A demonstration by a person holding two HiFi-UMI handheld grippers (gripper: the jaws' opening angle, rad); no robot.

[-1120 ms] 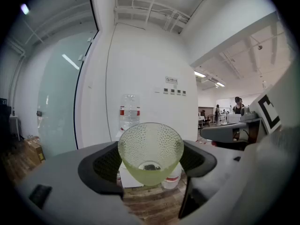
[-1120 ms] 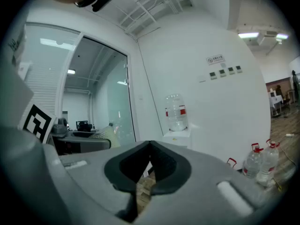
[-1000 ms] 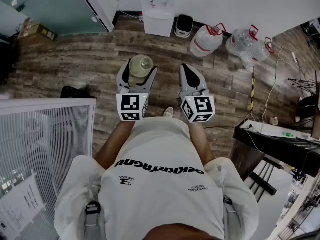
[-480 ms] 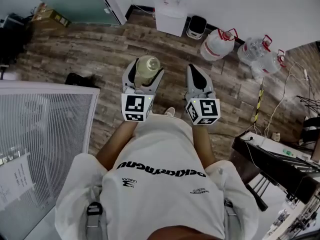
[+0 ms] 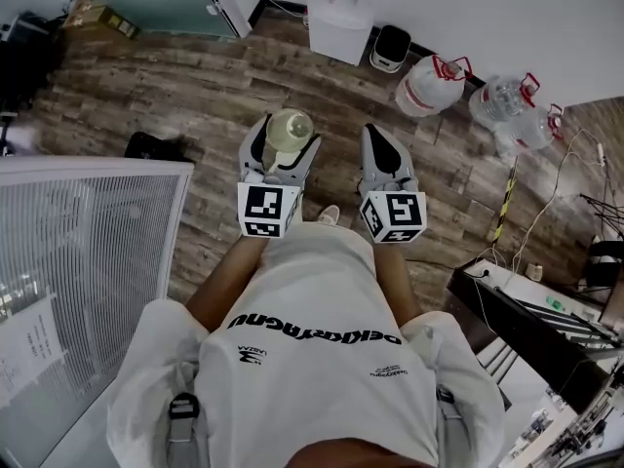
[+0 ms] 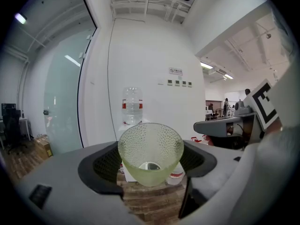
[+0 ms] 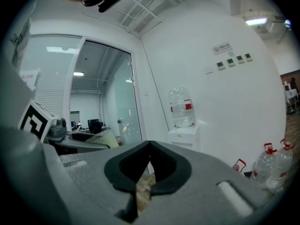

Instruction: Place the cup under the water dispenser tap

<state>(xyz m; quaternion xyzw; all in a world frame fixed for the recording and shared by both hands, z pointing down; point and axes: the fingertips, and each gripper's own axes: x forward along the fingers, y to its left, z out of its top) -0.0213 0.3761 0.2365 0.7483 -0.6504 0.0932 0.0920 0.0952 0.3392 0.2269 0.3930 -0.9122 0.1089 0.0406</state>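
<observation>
A pale green dimpled glass cup sits upright between the black pads of my left gripper, which is shut on it; in the head view the cup is held above the wooden floor by that gripper. My right gripper is held beside it, shut with nothing in it, its jaws meeting at the tips. The white water dispenser with a bottle on top stands against the far wall, well ahead of both grippers; it also shows in the right gripper view.
Several large water bottles stand on the floor to the right of the dispenser, with a small bin between. A glass partition is on the left. A white slatted panel is at my left, desks at my right.
The dispenser and bottles have shifted a little in the head view as the person moved toward the wall. Both grippers keep the same pose, the cup still in the left one.
</observation>
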